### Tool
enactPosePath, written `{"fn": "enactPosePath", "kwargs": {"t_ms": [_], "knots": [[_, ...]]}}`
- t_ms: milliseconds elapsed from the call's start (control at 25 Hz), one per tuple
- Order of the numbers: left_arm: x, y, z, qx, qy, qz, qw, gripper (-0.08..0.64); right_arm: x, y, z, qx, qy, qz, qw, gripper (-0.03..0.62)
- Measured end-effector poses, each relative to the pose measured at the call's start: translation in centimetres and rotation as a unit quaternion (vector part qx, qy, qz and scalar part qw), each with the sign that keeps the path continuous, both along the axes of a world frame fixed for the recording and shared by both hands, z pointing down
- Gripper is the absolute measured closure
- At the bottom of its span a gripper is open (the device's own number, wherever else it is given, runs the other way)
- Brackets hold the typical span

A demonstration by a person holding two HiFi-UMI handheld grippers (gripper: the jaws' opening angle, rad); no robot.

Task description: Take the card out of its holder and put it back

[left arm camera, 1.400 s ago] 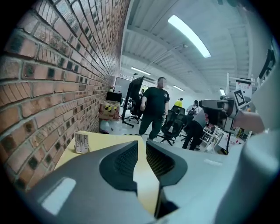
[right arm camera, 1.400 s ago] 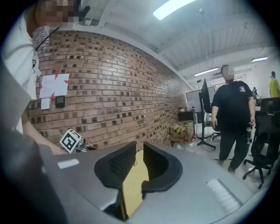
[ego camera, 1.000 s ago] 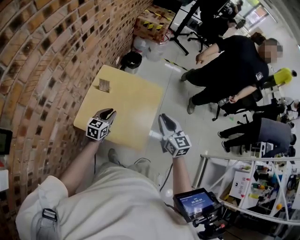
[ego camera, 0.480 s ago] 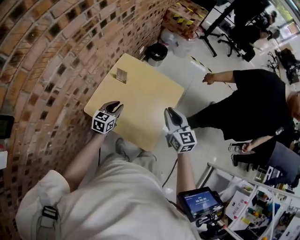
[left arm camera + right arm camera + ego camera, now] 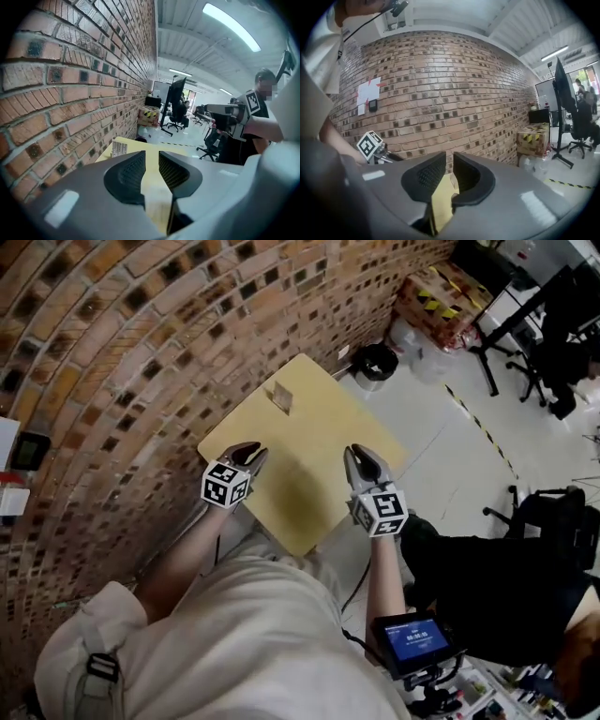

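A small wooden holder with a printed card stands upright near the far left corner of the pale yellow table; the left gripper view shows the card beyond the jaws. My left gripper hovers over the table's near left edge, jaws a little apart with nothing between them. My right gripper hangs over the near right part of the table, jaws narrowly apart and empty. In the right gripper view the gripper points toward the brick wall, with the left gripper's marker cube to its left.
A brick wall runs along the table's left side. Past the far corner stand a black bin and taped boxes. A person in black is close on the right, by a chair. A small screen hangs below.
Both grippers have come forward over the table; the right one swung in from beyond the table's right edge. The head view has turned, and the people on the right have shifted out of frame.
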State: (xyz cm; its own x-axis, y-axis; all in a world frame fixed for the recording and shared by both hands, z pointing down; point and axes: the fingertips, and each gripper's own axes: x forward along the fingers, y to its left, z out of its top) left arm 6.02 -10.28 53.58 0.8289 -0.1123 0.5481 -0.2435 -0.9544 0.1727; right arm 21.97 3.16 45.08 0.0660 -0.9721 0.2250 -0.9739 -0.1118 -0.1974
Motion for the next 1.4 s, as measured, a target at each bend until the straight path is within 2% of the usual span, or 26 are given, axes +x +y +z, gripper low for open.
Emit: {"fn": "enactPosePath", "kwargs": {"t_ms": [160, 320, 520, 800, 1040, 1400], "knots": [[0.4, -0.6, -0.4, 0.006, -0.002, -0.040, 0.9992, 0.453, 2.0, -2.4, 0.9, 0.005, -0.013, -0.031, 0.999, 0.538], [0.5, -1.2, 0.0, -0.004, -0.001, -0.063, 0.9980, 0.453, 2.1, -5.1, 2.3, -0.010, -0.016, -0.063, 0.998, 0.538], [1.9, -2.6, 1.6, -0.019, 0.001, -0.062, 0.9979, 0.453, 2.2, -9.1, 3.9, -0.040, 0.002, -0.095, 0.995, 0.538], [3.8, -5.7, 2.5, -0.023, 0.003, -0.049, 0.9986, 0.453, 2.1, -15.1, 7.3, -0.074, 0.004, -0.125, 0.989, 0.538], [4.0, -7.5, 4.6, -0.043, -0.001, -0.055, 0.9976, 0.452, 1.8, -19.7, 11.7, -0.108, -0.004, -0.147, 0.983, 0.538], [4.4, -8.3, 6.8, -0.060, -0.005, -0.059, 0.9964, 0.453, 1.7, -23.6, 17.8, -0.149, -0.023, -0.152, 0.977, 0.531]]}}
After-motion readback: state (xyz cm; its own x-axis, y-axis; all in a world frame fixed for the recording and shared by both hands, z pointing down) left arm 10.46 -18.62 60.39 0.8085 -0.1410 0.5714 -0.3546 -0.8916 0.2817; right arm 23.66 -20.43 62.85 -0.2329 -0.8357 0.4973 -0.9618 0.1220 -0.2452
